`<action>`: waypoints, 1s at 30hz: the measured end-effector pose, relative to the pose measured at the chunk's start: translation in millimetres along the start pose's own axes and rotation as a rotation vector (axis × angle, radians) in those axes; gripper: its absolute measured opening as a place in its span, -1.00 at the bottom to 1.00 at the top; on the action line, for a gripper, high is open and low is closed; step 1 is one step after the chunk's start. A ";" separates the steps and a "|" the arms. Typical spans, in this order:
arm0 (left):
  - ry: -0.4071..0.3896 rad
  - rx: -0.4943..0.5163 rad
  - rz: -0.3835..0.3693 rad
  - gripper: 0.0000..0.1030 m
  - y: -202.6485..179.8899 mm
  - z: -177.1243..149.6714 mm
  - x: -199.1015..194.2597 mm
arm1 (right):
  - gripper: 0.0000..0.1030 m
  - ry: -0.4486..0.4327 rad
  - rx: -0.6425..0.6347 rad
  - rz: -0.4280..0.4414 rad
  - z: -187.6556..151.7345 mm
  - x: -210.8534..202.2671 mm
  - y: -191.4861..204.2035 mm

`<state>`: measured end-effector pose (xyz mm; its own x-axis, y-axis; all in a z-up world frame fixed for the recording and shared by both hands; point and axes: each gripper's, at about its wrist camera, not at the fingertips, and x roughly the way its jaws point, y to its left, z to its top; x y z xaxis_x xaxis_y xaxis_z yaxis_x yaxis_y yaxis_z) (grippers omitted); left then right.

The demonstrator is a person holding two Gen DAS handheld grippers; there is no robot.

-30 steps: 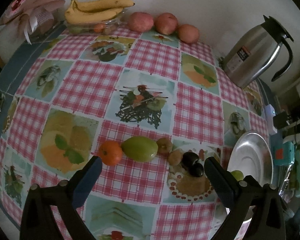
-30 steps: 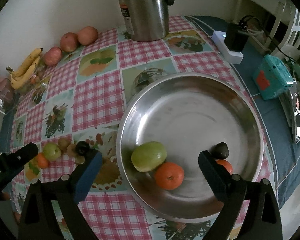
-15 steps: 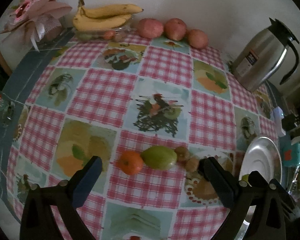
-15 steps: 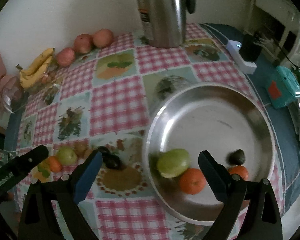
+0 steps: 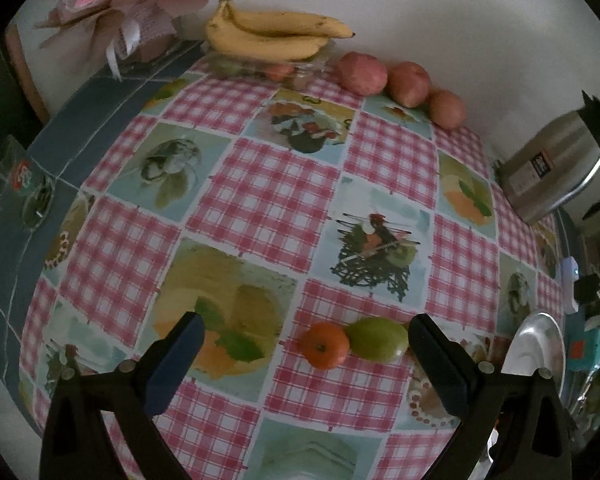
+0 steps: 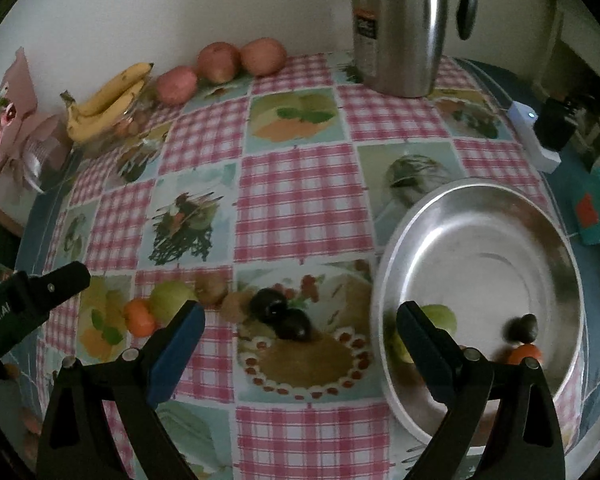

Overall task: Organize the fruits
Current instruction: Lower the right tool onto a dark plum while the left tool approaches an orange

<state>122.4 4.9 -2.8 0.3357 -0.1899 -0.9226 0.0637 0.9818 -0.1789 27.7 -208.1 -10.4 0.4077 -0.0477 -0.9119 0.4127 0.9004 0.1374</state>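
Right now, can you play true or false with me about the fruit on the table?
1. The small orange tangerine lies beside the green round fruit on the checked tablecloth. True.
2. The shiny metal bowl is empty. False: fruit lies in it.
3. The yellow bananas are by the wall. True.
4. The left gripper holds the tangerine. False: it is open, holding nothing.

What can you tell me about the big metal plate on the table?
The metal plate is a wide, round, shallow dish, shiny like steel, lying flat on the checked tablecloth at its right side. In it sit a green fruit, a dark fruit and an orange. The right gripper hovers open, its right finger overlapping the near rim.
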 end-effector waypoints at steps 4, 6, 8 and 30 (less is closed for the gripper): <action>0.045 -0.036 -0.030 1.00 7.4 0.5 11.1 | 0.88 -0.004 -0.022 0.002 -0.7 3.3 7.4; 0.056 -0.042 -0.026 1.00 7.6 -1.1 16.0 | 0.87 -0.002 -0.035 0.001 -1.3 5.5 9.5; 0.065 -0.046 -0.011 1.00 7.0 -2.9 22.0 | 0.84 -0.002 -0.043 -0.002 -1.9 7.5 10.2; 0.205 0.262 0.038 0.86 -38.0 -27.0 58.2 | 0.02 0.157 -0.115 -0.001 -16.2 51.2 16.5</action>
<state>114.1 -43.6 -58.9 0.1478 -0.1236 -0.9813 0.3037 0.9499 -0.0739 42.1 -188.7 -61.1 0.2718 0.0116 -0.9623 0.3133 0.9444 0.0998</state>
